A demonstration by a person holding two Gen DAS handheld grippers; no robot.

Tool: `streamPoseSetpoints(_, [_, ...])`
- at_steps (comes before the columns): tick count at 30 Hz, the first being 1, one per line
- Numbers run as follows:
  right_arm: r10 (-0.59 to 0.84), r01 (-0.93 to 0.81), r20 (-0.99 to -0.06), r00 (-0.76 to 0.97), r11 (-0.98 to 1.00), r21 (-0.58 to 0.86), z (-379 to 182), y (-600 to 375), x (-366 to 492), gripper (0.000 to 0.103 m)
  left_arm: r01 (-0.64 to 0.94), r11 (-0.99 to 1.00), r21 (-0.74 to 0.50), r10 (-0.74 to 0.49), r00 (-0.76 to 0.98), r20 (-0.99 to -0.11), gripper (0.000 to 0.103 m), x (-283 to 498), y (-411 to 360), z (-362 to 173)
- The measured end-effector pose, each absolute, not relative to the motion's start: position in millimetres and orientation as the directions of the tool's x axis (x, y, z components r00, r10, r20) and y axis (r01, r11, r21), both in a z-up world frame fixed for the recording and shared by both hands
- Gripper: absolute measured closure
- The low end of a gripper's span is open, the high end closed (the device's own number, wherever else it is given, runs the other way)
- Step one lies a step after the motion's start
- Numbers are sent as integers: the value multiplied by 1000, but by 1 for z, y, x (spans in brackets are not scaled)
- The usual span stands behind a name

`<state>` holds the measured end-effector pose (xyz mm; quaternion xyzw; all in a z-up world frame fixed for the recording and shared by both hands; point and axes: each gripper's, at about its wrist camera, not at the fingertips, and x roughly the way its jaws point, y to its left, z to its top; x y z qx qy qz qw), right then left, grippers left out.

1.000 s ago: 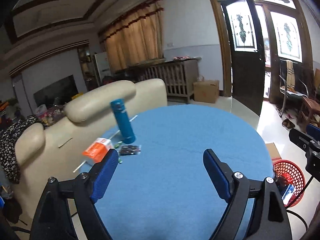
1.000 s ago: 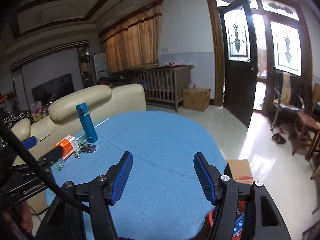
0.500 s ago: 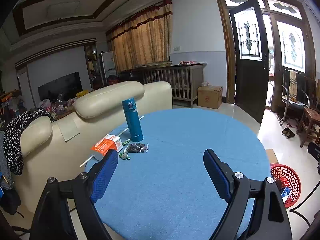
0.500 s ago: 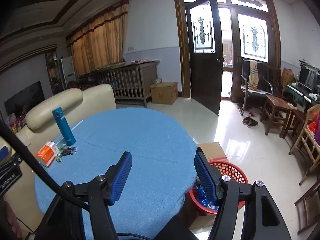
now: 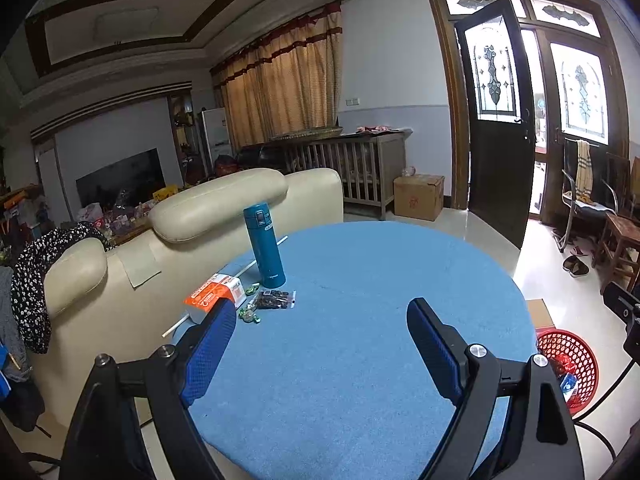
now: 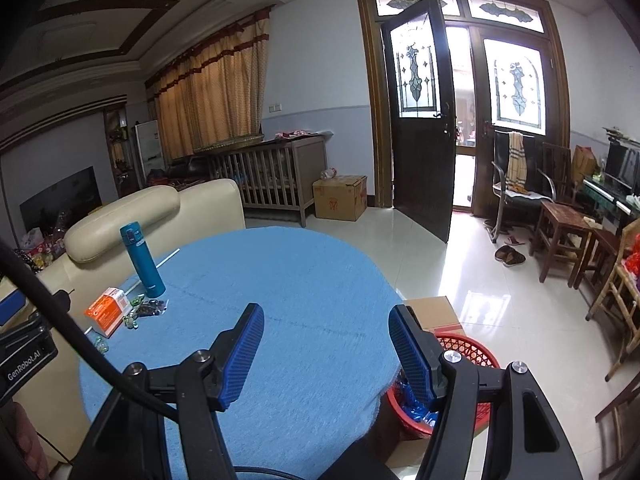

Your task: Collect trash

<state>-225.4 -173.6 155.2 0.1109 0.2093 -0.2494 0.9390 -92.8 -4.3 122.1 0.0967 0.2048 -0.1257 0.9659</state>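
1. An orange-and-white carton (image 5: 216, 295) lies flat at the table's left edge, just beside the teal flask's base.
2. A clear packet of dark contents (image 5: 275, 299) lies flat just right of the carton, in front of the flask.
3. Small green-wrapped candies (image 5: 249, 314) are scattered between carton and packet; one more (image 6: 101, 343) sits apart, nearer the table's left rim.
4. A thin white stick (image 5: 267, 253) lies along the left edge, passing behind the flask.
5. A red mesh basket (image 6: 478, 352) stands on the floor by the table's right edge, holding blue wrappers (image 6: 412, 402).
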Motion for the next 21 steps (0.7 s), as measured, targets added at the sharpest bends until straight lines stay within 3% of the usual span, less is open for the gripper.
streamPoseSetpoints(21, [-408, 512, -463, 787, 850, 122, 150, -173, -225, 34, 283, 948, 144, -200, 884, -422, 15, -93, -2, 119])
